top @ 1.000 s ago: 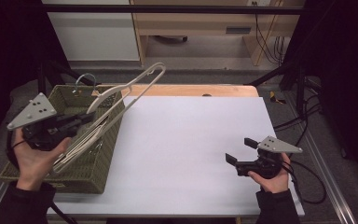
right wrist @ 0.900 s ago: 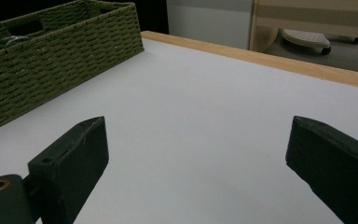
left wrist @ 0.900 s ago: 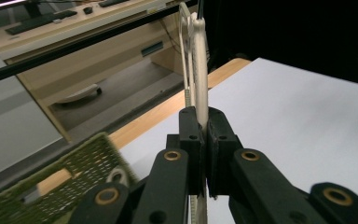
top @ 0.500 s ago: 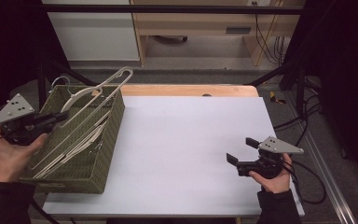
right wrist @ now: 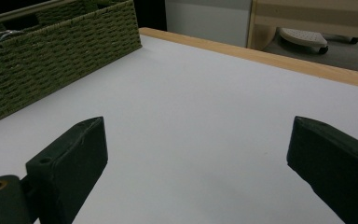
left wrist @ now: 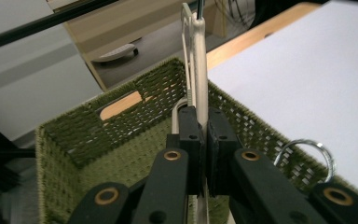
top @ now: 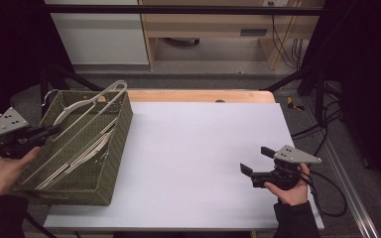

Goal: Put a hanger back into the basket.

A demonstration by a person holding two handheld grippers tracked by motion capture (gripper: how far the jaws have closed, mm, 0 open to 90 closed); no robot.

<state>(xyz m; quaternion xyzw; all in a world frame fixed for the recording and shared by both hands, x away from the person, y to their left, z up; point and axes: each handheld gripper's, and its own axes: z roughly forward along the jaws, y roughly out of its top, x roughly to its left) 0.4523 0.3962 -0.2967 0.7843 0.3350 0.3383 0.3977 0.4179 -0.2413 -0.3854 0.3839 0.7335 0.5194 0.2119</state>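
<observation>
Currently my left gripper (left wrist: 204, 140) clamps the pale hanger (top: 87, 106), whose long axis slants up and away across the green basket (top: 106, 163) toward its far corner. My right gripper (top: 258, 161), well apart, rests wide open on the table (top: 193, 148).

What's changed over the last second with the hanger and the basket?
The left gripper, still shut on the hanger, has drawn back toward the table's left edge and lower, so the hanger now lies down into the green basket instead of sticking up over the white tabletop. The basket sits squarer. The right gripper stays open, unmoved.
</observation>
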